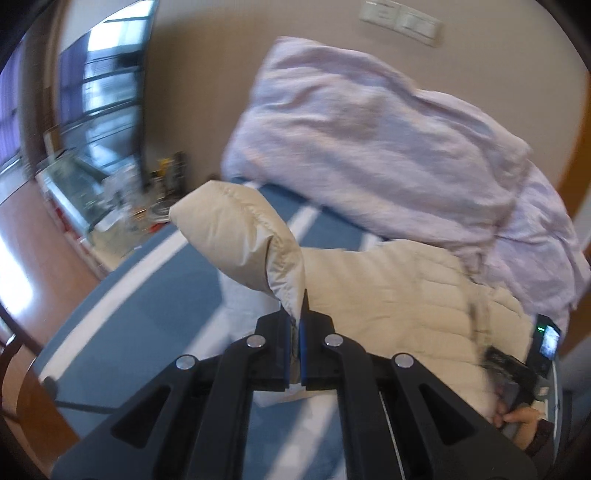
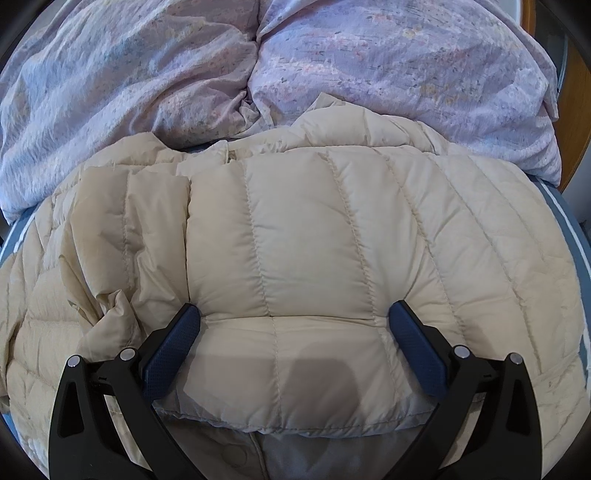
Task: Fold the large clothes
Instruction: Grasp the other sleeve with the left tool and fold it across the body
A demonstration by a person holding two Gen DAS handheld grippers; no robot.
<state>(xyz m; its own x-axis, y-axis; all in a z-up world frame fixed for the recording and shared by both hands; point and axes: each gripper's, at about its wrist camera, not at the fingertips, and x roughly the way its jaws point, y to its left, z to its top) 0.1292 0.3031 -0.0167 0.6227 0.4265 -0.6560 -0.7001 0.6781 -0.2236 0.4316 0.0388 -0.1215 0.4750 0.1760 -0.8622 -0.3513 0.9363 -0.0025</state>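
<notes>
My left gripper (image 1: pixel 294 343) is pinched tight on the cream sleeve (image 1: pixel 236 236) of the puffer jacket (image 2: pixel 314 240), lifting it off the bed (image 1: pixel 147 295). The jacket body lies ahead toward the quilt (image 2: pixel 147 74). My right gripper (image 2: pixel 295 332) is spread wide, fingertips pressing the padded body down.

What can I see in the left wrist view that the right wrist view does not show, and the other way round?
Only the left wrist view: the left gripper shut on the cream sleeve, lifted off the blue striped bedsheet; a wall switch panel; a window; a cluttered shelf; the person's hand holding the other gripper.

Only the right wrist view: the right gripper, open, its fingers pressing into the jacket's quilted panel.

Both: the cream down jacket and the lilac duvet.
</notes>
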